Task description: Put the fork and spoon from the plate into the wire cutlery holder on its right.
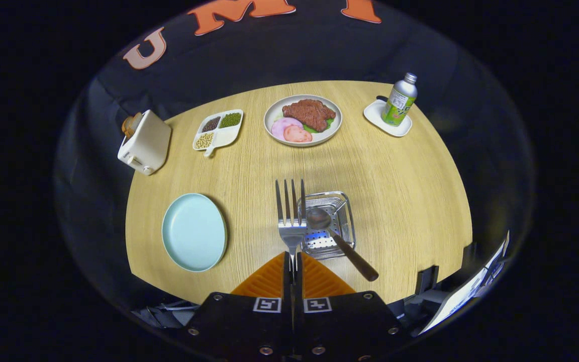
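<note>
Gripper point(293, 266) clenched on the fork point(290, 213) handle, tines pointing ahead beside the wire holder point(325, 223) near the table's point(395, 171) front edge; spoon point(337, 239) already inside, blue plate point(194, 232) bare, so the fork presumably goes next.

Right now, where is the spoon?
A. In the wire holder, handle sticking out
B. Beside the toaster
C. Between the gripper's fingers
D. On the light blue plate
A: the spoon lies with its bowl in the wire cutlery holder, handle leaning out over the rim, while the gripper is shut on the fork.
</note>
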Demonstrator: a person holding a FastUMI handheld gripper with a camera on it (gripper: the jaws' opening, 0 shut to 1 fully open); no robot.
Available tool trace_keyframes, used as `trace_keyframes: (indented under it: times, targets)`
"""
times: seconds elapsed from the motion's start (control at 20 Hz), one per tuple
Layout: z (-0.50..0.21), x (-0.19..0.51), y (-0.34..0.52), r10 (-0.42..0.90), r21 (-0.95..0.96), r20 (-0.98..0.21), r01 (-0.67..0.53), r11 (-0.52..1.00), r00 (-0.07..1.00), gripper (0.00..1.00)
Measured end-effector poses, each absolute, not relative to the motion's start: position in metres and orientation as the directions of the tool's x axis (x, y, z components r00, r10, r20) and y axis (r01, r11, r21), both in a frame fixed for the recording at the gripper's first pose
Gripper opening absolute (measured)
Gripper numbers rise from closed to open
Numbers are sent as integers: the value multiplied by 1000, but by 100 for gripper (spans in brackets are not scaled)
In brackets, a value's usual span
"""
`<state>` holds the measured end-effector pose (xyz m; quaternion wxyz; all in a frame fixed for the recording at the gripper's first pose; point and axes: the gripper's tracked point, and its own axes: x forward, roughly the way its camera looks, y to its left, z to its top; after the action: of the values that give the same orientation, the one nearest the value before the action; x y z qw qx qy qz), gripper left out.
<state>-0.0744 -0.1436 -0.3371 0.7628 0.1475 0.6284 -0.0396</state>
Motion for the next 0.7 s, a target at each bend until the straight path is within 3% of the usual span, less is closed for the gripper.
trace_keyframes:
  times: [0.4, 0.7]
  targets:
    - [-347, -101, -150, 253, 247, -966, 120, 962, -46, 2]
    - [-354, -108, -151, 254, 228, -954, 166, 959, -157, 3]
